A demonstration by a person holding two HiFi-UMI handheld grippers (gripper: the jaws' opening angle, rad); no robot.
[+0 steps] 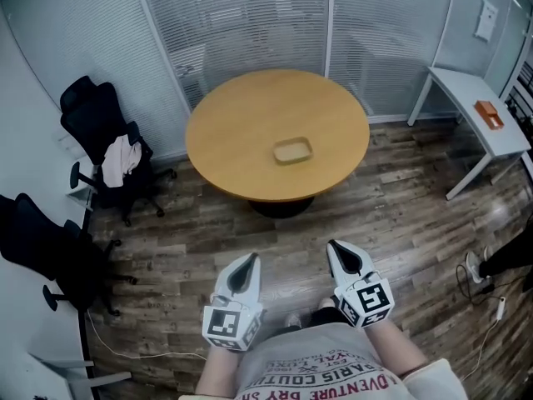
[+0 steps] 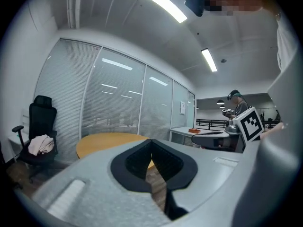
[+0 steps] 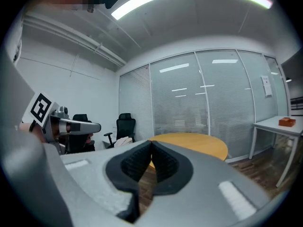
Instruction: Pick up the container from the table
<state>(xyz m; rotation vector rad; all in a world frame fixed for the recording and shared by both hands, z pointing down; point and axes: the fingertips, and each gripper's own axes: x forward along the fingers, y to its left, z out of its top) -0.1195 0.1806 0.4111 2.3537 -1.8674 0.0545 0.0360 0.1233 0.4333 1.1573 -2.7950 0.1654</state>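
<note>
Two grippers: the grey left gripper [image 1: 248,265] and the grey right gripper [image 1: 339,252] are held side by side on the near side of the table, both pointing toward it and well apart from it.
Landmark: a round, light-brown wooden table [image 1: 233,123] on a dark central base stands in the middle of the room.
Container: a small, shallow, rectangular tan container [image 1: 293,151] lies flat on the table top, just right of its centre and toward its near edge. Nothing touches it.
Left claw: the black pads are pressed together at their tips with nothing pinched between them. The table top shows beyond them.
Right claw: the black pads likewise meet at the tips and grip nothing. The table lies ahead of them.
Marker cubes: each gripper carries a white cube with black square markers at its rear end, on the side away from the table.
Chairs: a black office chair with a pale cloth draped on its seat [image 1: 108,140] stands left of the table. A second black office chair [image 1: 46,252] stands further left and nearer the person.
Desk: a narrow white desk [image 1: 466,90] stands right of the table by the blinds, with a small orange object [image 1: 489,113] on it.
Floor: dark wooden planks [image 1: 400,215] surround the table.
</note>
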